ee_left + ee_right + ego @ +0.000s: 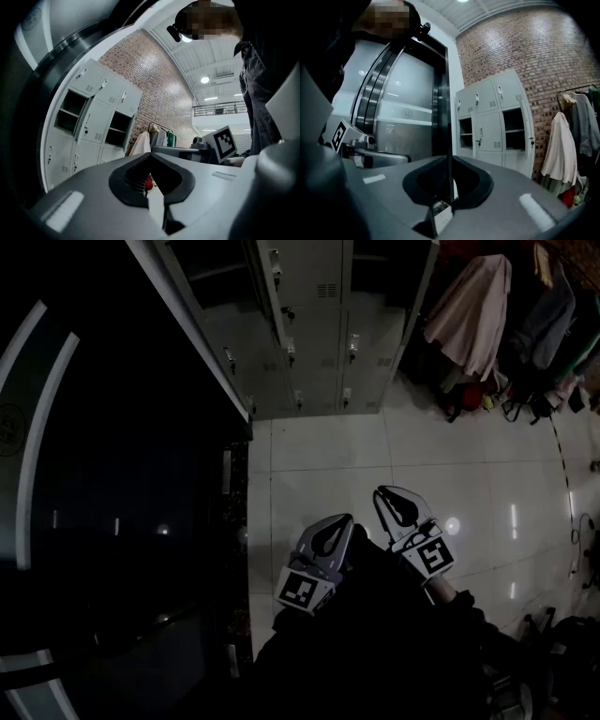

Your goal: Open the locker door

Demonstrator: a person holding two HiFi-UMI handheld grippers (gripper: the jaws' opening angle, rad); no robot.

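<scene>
Lockers (319, 343) stand across tiled floor (328, 442), hanging coats (469, 310) beside them.

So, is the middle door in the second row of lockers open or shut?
Shut: the middle door lies flush, handle showing, while the compartment beside it gapes dark and open.

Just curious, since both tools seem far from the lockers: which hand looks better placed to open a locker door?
Probably the right. Both grippers are shut and empty, held near the body, but the right gripper reaches slightly nearer the lockers than the left gripper, and its view faces them.
</scene>
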